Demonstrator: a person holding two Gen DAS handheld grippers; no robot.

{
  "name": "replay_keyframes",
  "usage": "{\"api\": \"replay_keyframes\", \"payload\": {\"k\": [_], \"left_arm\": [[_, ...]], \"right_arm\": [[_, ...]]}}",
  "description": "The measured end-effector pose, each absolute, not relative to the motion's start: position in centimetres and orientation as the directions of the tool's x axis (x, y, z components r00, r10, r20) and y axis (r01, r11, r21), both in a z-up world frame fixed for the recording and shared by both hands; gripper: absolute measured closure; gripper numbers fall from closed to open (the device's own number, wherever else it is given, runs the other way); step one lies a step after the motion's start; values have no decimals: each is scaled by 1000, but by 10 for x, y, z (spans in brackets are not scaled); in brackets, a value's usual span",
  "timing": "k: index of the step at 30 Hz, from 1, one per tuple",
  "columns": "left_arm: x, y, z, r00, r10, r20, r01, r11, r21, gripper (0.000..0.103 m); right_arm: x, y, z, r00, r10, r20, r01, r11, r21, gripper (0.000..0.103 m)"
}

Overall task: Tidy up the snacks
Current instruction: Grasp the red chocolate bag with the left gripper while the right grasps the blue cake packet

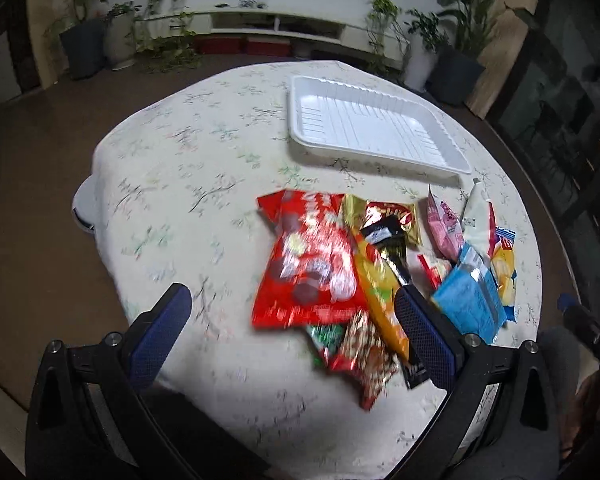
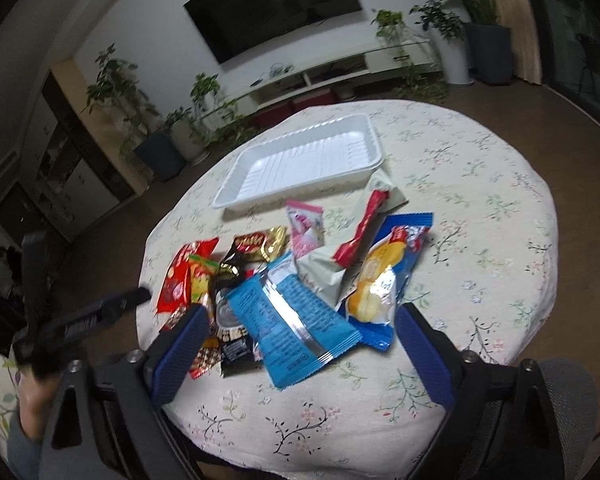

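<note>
We hold our left gripper [image 1: 292, 300] wide open and empty over the flowered tablecloth [image 1: 188, 184], a broad bare stretch lying left of the white tray [image 1: 380, 164]. The snack pile sits just in front of the tray: a large red bag [image 1: 308, 256], a gold-and-black packet [image 1: 392, 220], a pink packet [image 1: 444, 232], a light-blue packet [image 2: 292, 320], and a blue-edged chip bag [image 2: 384, 280] at the right. Our right gripper [image 2: 300, 320] hovers spread wide above the blue packets, gripping nothing. Right of the tray, bare cloth runs to the table's curved edge. Blur leaves the lettering unreadable.
</note>
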State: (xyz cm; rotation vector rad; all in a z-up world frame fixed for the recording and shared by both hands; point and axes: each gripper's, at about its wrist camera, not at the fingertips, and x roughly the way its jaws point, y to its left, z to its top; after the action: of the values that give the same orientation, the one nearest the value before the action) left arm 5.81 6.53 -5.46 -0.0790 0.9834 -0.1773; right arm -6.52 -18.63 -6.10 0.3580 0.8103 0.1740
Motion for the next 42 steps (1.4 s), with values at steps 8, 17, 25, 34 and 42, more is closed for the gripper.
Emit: {"api": "replay_keyframes", "payload": {"k": [8,17,25,34,42], "left_arm": [[127,54,-72,431,-119,-895,182,982,-44,11],[149,40,-97,389,-92,-916,217,976,-6,25],[168,34,-104,376,-62,-925,255,966,39,23],[180,34,-109,344,-145,-928,305,952,-35,59],[179,46,-105,357,-213,-909,314,944,-98,73]], "right_arm": [[-57,-195,-70,653,230,-722,35,942,333,13],[-47,-196,-79,623,237,-745,38,943,331,14],[-43,-196,-82,610,238,-755,39,943,330,14],[-45,-192,-82,611,240,-755,24,947,320,14],[-44,-202,-83,624,227,-748,54,942,331,21]]}}
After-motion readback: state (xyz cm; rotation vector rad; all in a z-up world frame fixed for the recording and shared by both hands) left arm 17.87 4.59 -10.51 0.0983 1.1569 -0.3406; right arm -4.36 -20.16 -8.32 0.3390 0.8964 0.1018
